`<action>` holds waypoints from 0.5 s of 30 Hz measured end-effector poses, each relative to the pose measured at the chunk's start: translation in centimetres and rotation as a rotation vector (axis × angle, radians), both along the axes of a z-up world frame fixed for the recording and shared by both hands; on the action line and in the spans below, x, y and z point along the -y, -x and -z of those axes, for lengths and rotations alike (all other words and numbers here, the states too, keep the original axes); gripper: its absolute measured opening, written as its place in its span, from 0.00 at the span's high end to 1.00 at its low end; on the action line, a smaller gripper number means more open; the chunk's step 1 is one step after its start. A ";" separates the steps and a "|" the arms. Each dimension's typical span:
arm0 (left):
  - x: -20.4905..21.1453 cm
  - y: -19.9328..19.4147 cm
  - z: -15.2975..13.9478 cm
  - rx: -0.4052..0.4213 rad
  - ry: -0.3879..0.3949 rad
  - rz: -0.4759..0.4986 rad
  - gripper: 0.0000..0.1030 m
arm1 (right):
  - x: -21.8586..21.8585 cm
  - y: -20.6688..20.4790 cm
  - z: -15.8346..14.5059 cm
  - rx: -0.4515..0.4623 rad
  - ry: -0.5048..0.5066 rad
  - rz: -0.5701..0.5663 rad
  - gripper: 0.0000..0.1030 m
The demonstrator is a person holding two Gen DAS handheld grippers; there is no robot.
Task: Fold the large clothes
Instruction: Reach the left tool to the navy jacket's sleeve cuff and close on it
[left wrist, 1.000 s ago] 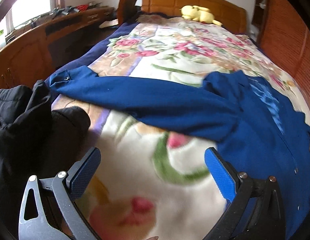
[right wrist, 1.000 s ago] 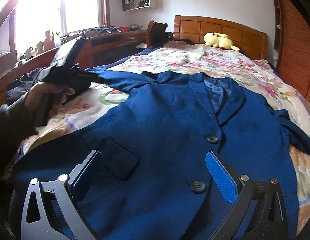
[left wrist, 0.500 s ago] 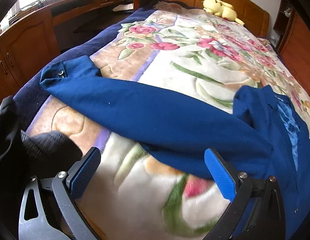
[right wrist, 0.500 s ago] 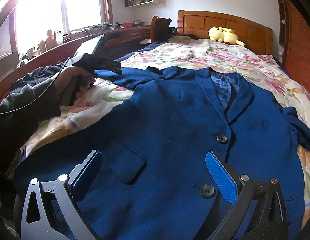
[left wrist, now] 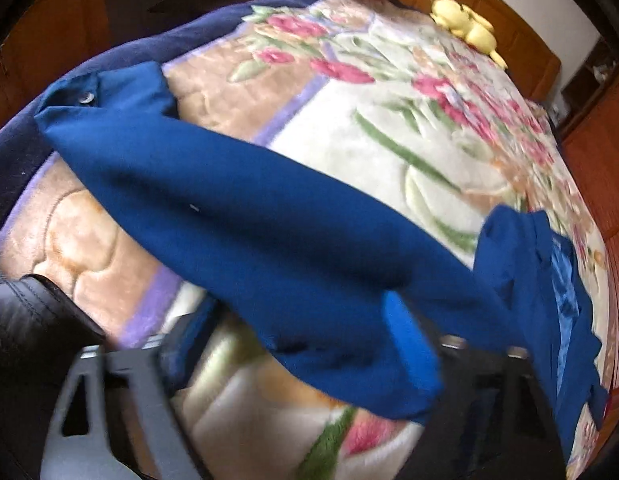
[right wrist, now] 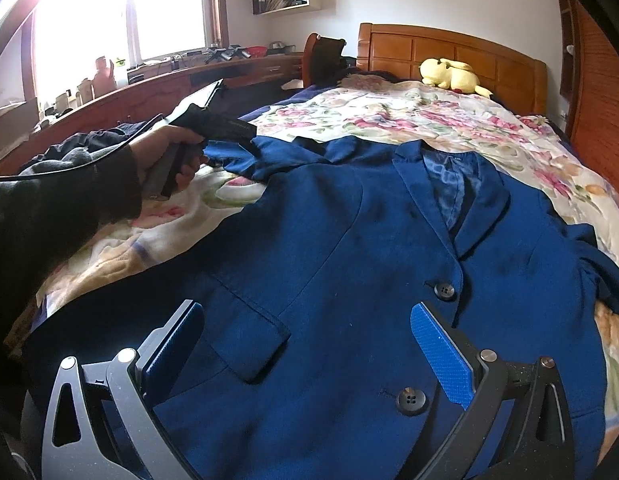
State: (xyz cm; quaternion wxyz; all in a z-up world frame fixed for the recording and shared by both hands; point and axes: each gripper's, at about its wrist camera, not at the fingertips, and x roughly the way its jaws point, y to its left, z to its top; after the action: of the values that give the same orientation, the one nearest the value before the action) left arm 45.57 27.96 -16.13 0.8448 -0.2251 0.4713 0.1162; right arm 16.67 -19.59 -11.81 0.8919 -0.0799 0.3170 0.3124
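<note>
Your left claw [left wrist: 293, 344] is now advancing onto the blue jacket's sleeve [left wrist: 249, 216], jaws spread wide around it. Your right claw [right wrist: 305, 352] is hovering wide over the blue jacket [right wrist: 369, 260] lying across the bed [right wrist: 409, 120].

Grey-framed right claw [right wrist: 305, 354] has blue pads [right wrist: 441, 354].

Matt woven-cloth jacket [right wrist: 349, 264], plush fleecy blanket [left wrist: 349, 128], glossy wooden headboard [right wrist: 453, 52]

Motion blur smears the left tongs [left wrist: 297, 344], sleeve [left wrist: 269, 240] covering one pad.
</note>
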 end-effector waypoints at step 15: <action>3.8 1.2 -4.4 0.065 -0.258 0.138 0.95 | 1.2 0.6 -0.1 -0.010 -0.032 0.032 0.00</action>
State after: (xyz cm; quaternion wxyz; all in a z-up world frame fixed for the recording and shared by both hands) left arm 44.41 24.19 -11.72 0.8875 -0.0855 0.4393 0.1100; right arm 16.04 -20.83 -11.69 0.8963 -0.0592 0.3178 0.3035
